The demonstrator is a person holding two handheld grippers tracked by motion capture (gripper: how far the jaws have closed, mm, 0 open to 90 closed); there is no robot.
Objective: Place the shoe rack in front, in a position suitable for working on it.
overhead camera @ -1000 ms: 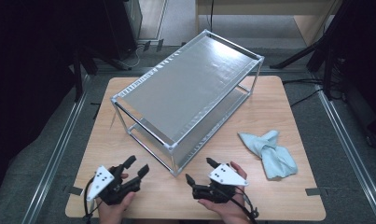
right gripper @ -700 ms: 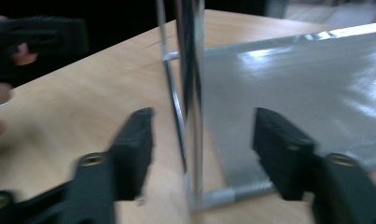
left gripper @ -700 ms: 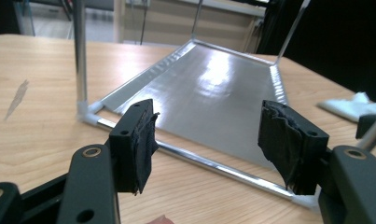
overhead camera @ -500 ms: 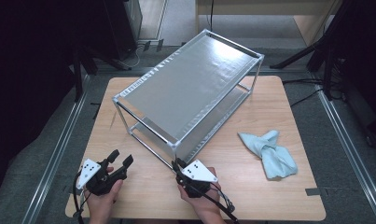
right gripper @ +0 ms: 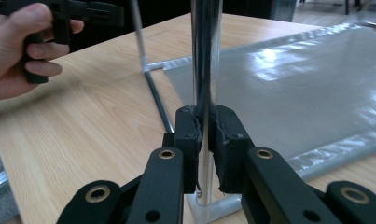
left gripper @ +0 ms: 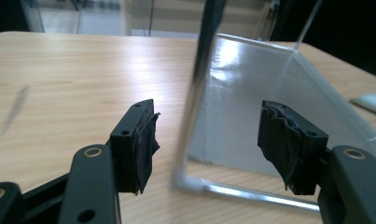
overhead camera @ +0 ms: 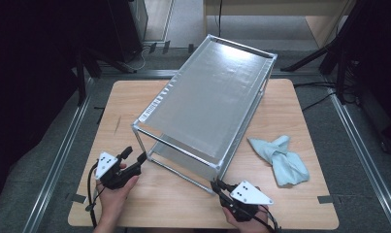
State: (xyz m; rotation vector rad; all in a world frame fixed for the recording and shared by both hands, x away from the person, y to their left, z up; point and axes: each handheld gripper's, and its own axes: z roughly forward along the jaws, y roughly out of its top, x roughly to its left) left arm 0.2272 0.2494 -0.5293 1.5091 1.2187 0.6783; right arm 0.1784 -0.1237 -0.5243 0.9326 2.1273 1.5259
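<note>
A metal shelf rack (overhead camera: 207, 102) is standing across the middle of the wooden worktop (overhead camera: 135, 102), its long side running away from the person, with two silvery shelves set in a frame of thin poles. The right gripper (overhead camera: 217, 187) is sitting at the near right corner of the rack. In the right gripper view its fingers (right gripper: 188, 140) are pressing from both sides on the upright corner pole (right gripper: 205, 70) just above the foot of the frame, having just been closing on it, so the pole is clamped between the pads.

The left gripper (overhead camera: 135, 156) is waiting at the near left corner. In the left gripper view its fingers (left gripper: 136, 144) are standing wide apart, with the left corner pole (left gripper: 197, 88) rising in the gap between them, nearer to the left pad and touching neither. The lower shelf (left gripper: 251, 107) is showing behind that pole.

A crumpled light blue cloth (overhead camera: 280, 158) is lying on the worktop to the right of the rack, well apart from both grippers. The person's hand (right gripper: 22, 51) with the left gripper is showing at the top left of the right gripper view.
</note>
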